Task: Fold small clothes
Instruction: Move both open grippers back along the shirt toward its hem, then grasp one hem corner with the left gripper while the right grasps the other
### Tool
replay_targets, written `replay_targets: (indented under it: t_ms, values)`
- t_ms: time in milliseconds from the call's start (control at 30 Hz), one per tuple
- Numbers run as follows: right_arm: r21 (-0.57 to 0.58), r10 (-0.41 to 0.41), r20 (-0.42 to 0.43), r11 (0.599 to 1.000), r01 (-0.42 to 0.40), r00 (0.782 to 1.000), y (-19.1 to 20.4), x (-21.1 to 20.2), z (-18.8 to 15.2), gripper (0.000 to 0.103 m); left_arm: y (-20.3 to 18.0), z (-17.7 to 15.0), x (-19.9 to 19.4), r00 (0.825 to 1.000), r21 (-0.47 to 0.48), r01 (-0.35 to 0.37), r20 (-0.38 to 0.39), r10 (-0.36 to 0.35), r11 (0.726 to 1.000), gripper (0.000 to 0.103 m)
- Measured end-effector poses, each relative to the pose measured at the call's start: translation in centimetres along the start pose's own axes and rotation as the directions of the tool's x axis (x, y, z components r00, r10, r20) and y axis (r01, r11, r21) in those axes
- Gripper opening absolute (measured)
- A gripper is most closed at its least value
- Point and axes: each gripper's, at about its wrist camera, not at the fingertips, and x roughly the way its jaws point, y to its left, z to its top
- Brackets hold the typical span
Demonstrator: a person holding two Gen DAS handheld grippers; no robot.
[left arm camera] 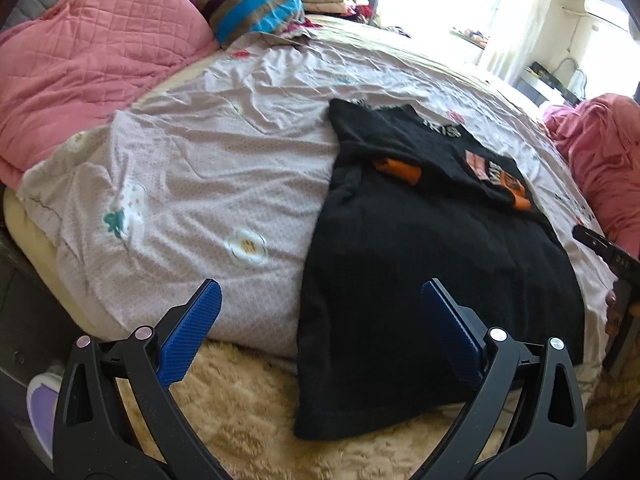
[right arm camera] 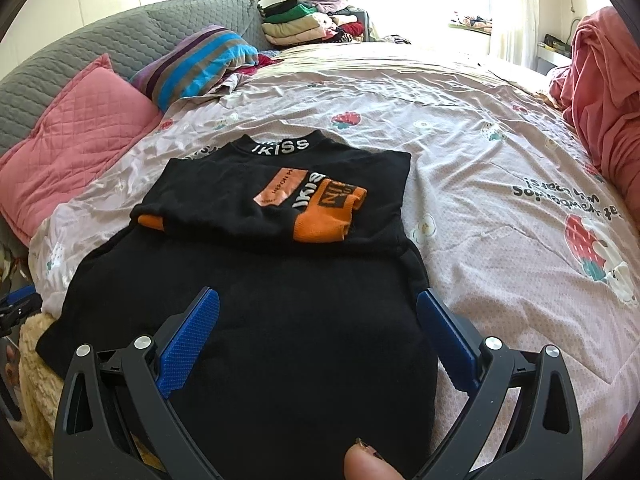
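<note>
A small black top [right arm camera: 280,280] with orange cuffs and white lettering lies on the bed, its sleeves folded across the chest and its hem hanging over the bed's near edge. It also shows in the left wrist view [left arm camera: 420,248]. My left gripper [left arm camera: 320,296] is open and empty, low at the bed's edge, by the top's left hem. My right gripper [right arm camera: 318,304] is open and empty, just above the top's lower body. Part of the right gripper [left arm camera: 600,246] shows at the right edge of the left wrist view.
The bed has a pink strawberry-print sheet [right arm camera: 500,152]. A pink quilted pillow [right arm camera: 76,136] and a striped pillow [right arm camera: 200,60] lie at the left. Stacked folded clothes [right arm camera: 308,20] sit at the back. A pink blanket [right arm camera: 600,80] is heaped at the right. A cream fluffy throw [left arm camera: 240,400] hangs below.
</note>
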Motion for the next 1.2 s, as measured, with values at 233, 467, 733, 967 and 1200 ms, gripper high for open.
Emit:
replay_targets:
  t_ms: [233,467,733,967,1200]
  values:
    - [0.000,-0.009,-0.010,1.000,0.009,1.000,-0.7,-0.5,-1.1,0.098,0.6,-1.4,0.1,0.997,-0.018,0.064,-0.043,-0.065,0.998,0.090]
    - [0.010,-0.017,-0.012,1.000,0.017,1.000,-1.4,-1.3,-2.0,0.098,0.2,-2.8,0.5,0.988,0.005,0.100,-0.115,-0.099,0.995,0.072]
    - [-0.023,-0.014,-0.024,1.000,0.013,1.000,-1.6,-2.2,-3.3,0.098,0.2,-3.6,1.2,0.977,0.020,0.113,-0.183,-0.108,0.993,0.056]
    - [-0.053,0.004,-0.070,0.999,-0.008,0.998,-2.0,-3.5,-5.5,0.098,0.4,-3.0,2.6,0.963,0.001,0.148,-0.226,-0.144,0.989,0.031]
    - [-0.064,0.063,-0.155,0.995,-0.073,0.986,-2.9,-5.0,-8.1,0.098,-0.2,-3.0,3.5,0.954,0.006,0.195,-0.235,-0.188,0.981,0.018]
